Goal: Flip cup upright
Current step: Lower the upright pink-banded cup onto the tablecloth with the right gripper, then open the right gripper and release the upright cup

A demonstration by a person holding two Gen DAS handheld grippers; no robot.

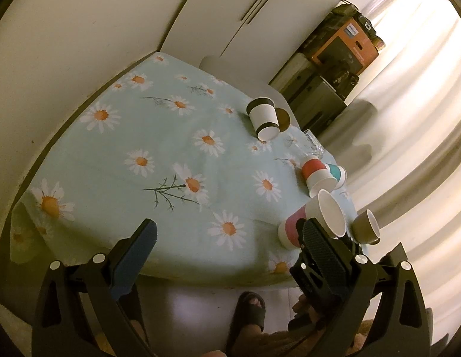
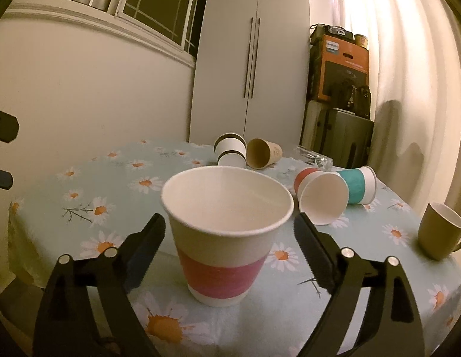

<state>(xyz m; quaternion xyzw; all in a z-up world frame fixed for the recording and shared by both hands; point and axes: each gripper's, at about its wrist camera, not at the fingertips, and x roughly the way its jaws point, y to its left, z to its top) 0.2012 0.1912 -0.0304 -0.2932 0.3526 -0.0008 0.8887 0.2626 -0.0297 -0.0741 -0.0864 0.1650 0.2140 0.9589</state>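
From my left wrist view, my left gripper [image 1: 229, 238] hangs released, jaws spread wide, over the near edge of the daisy tablecloth [image 1: 159, 136], holding nothing. Just past my right-hand finger stands the pink-banded cup [image 1: 312, 220], mouth up on the cloth, partly hidden by that finger. Beside it, further right, sits an olive mug [image 1: 366, 227]. Ahead of my right finger lie a red-banded cup [image 1: 316, 175] and a teal-banded cup [image 1: 337, 174] on their sides, touching. Further ahead a black-banded cup [image 1: 263, 118] lies tipped over

From my right wrist view, my right gripper [image 2: 230, 232] is released too, jaws wide apart with the pink-banded cup [image 2: 224, 238] upright between them. Neither pad touches its wall. The cup rests on the tablecloth [image 2: 364, 255]. Ahead and to my right the red-banded cup [image 2: 321, 196] lies with its mouth toward me, the teal-banded cup [image 2: 358, 186] behind it. The olive mug [image 2: 440, 232] stands upright far right. Straight ahead lie the black-banded cup [image 2: 231, 150] and a brown cup [image 2: 263, 152], side by side
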